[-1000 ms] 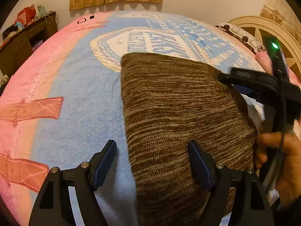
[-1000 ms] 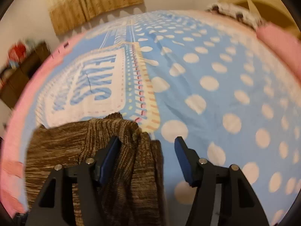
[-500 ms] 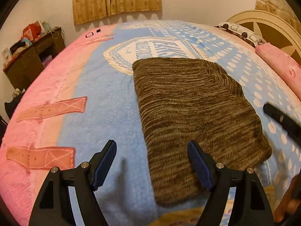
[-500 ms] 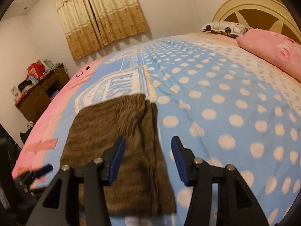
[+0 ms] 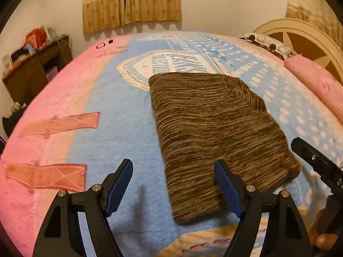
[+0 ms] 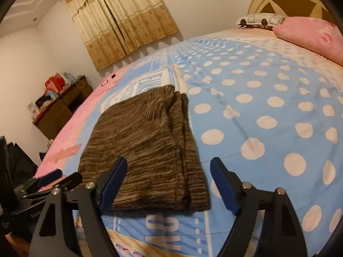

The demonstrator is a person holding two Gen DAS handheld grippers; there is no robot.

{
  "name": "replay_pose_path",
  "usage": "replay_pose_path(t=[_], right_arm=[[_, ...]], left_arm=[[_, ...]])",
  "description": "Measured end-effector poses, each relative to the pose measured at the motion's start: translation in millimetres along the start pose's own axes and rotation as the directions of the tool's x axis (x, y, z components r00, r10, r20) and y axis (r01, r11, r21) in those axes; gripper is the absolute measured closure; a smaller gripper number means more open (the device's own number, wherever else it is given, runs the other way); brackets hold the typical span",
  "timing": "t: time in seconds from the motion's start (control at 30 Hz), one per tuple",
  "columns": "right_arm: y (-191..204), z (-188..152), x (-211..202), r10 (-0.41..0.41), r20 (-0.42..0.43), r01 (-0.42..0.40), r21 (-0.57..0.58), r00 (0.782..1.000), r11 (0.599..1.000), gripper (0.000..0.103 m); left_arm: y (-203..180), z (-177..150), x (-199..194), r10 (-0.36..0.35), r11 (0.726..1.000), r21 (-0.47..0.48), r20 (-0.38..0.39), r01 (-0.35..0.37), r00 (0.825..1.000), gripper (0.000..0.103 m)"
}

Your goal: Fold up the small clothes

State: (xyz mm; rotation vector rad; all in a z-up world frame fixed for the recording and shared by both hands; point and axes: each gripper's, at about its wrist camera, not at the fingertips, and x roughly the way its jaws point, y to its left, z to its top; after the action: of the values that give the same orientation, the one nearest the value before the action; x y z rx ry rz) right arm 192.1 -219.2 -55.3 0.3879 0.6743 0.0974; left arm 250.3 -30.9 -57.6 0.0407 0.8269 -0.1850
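Left gripper (image 5: 172, 187) gapes wide and empty at lower centre; I see the folded brown knit (image 5: 216, 132) mid-frame on the bedspread (image 5: 120, 115), curtains (image 5: 130, 2) above. Right gripper (image 6: 168, 185), equally wide and empty, frames the knit's near edge; cluttered desk (image 6: 62, 105) at left.

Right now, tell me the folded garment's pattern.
Folded garment: brown with streaky tan stripes; clearest in the left wrist view.

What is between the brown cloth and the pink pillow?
Only bare polka-dot blanket lies between the brown cloth and the pink pillow, seen in the right wrist view.
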Motion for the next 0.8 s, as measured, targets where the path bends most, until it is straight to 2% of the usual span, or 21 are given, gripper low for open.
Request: replay_pose_path(t=[0.17,0.23,0.3,0.37,0.4,0.47,0.53,0.57,0.67,0.73,0.8], right_arm=[[-11,7,-1,0.023,0.011,-0.024,0.048,1.000,0.999,0.016],[-17,11,2,0.047,0.008,-0.048,0.087,0.999,0.995,0.012],[-18,23,12,0.077,-0.014,-0.075,0.116,0.997,0.990,0.012],[-12,32,20,0.091,-0.026,-0.089,0.076,0.996,0.993,0.008],[-5,39,28,0.074,-0.036,-0.073,0.026,0.997,0.997,0.006],[4,45,44,0.023,-0.053,-0.025,-0.044,0.998,0.999,0.005],[4,45,62,0.007,-0.089,-0.013,-0.066,0.996,0.998,0.005],[1,45,69,0.006,-0.104,-0.013,-0.065,0.995,0.998,0.005],[-9,38,85,0.022,-0.143,-0.026,-0.030,0.990,0.999,0.003],[-8,40,85,0.051,-0.142,-0.057,-0.037,0.989,0.998,0.000],[-7,39,87,0.046,-0.156,-0.055,-0.051,0.987,0.997,0.000]], left_arm=[[8,15,7,-0.122,0.992,-0.044,-0.005,0.122,0.992,0.024],[16,21,14,-0.158,0.983,-0.100,-0.009,0.156,0.987,0.024],[26,27,25,-0.214,0.961,-0.187,-0.028,0.205,0.977,0.024],[35,32,36,-0.299,0.919,-0.281,-0.035,0.278,0.953,0.024],[36,34,41,-0.318,0.907,-0.304,-0.040,0.292,0.947,0.024],[37,37,54,-0.328,0.895,-0.340,-0.065,0.288,0.943,0.025],[34,37,65,-0.330,0.889,-0.363,-0.089,0.278,0.940,0.025],[31,35,72,-0.334,0.889,-0.367,-0.108,0.274,0.936,0.024],[21,32,73,-0.287,0.918,-0.303,-0.066,0.255,0.955,0.020],[8,34,75,-0.239,0.948,-0.234,-0.077,0.215,0.968,0.017],[-4,35,76,-0.185,0.970,-0.175,-0.092,0.167,0.979,0.017]])
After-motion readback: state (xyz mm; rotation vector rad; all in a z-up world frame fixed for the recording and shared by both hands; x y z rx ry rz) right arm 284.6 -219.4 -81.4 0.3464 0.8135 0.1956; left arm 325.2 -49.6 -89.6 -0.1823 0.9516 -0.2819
